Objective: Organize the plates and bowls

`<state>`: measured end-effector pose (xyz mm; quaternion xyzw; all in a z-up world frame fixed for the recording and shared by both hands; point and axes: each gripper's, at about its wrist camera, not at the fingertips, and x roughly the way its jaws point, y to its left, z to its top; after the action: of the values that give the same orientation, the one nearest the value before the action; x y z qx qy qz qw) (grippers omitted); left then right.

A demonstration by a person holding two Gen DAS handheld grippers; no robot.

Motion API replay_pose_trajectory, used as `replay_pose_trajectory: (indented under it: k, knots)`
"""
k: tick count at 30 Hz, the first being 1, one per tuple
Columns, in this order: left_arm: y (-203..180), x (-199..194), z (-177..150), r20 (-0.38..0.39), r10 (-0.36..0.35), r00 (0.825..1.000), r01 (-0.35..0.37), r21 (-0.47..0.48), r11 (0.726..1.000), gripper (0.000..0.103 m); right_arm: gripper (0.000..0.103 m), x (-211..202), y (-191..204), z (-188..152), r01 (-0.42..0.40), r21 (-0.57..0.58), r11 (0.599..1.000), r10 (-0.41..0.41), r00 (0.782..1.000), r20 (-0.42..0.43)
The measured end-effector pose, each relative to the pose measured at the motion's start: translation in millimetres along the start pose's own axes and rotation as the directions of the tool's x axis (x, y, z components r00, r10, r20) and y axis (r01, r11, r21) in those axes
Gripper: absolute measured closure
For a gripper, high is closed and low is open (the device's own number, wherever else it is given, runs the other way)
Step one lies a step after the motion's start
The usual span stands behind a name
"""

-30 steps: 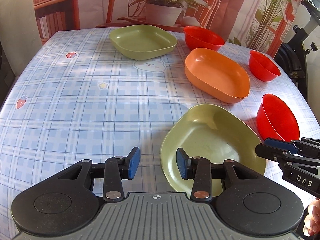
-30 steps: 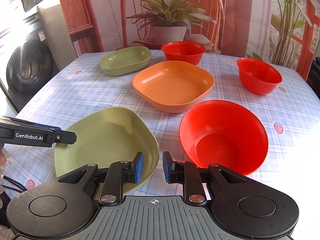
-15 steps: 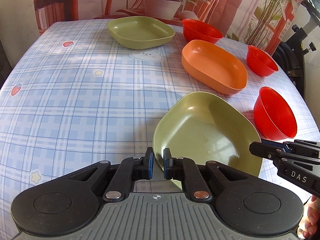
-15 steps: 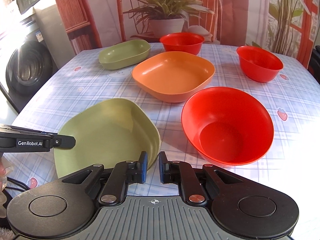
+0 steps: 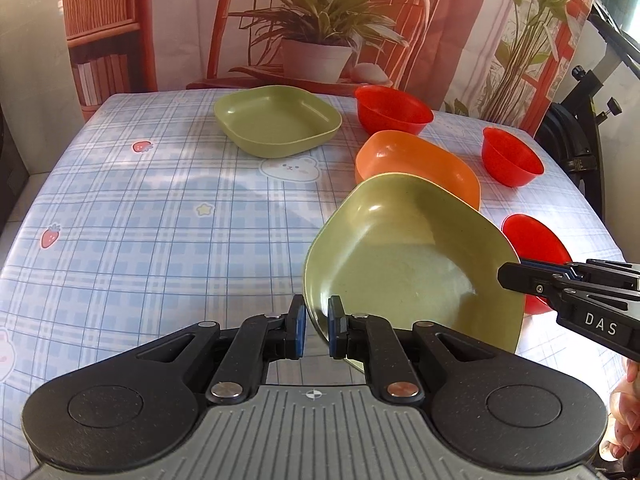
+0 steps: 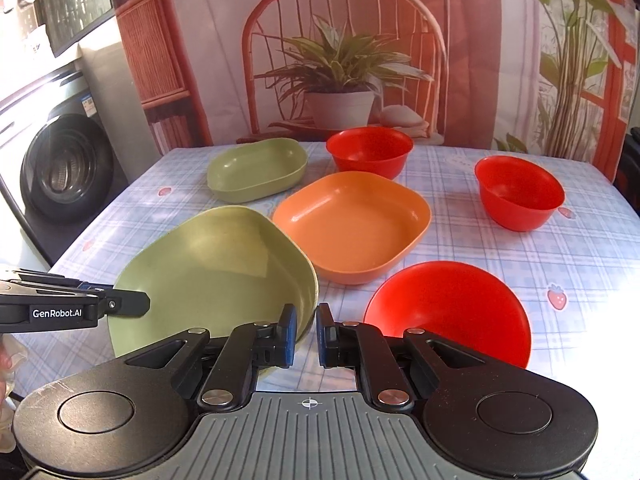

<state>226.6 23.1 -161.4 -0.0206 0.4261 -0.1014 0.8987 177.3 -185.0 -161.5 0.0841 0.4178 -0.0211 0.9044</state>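
once flat on table (image 5: 168,216), near green plate (image 5: 408,264) now lifted, tilted, both grippers pinching.

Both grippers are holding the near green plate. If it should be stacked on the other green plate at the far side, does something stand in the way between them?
Nothing visible does. From the lifted near green square plastic plate, held at opposite rims by the left gripper and right gripper, bare checked tablecloth leads to the far green plate. The orange square plate lies right of that path.
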Motion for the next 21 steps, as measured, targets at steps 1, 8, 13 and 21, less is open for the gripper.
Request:
replay_pose_trajectory:
  k: [1,8,13,21]
  knots:
    - [0,-2,5,0.011,-0.003,1.0,0.003,0.003,1.0,0.091,0.093,0,-1,6,0.005,-0.002,1.0,-0.005,1.0,0.019]
    - [-10,-5,46,0.089,-0.009,0.996,0.005,0.043,0.999,0.091,0.095,6,-19,42,0.04,-0.026,0.999,-0.037,0.993,0.109]
    - [-23,3,78,0.105,-0.033,0.994,0.028,0.046,0.999,0.091,0.095,14,-36,69,0.078,-0.02,0.997,-0.074,0.988,0.134]
    - [-45,51,106,0.059,-0.068,0.996,0.064,0.059,0.996,0.09,0.095,53,-69,95,0.167,-0.045,0.985,-0.162,0.982,0.098]
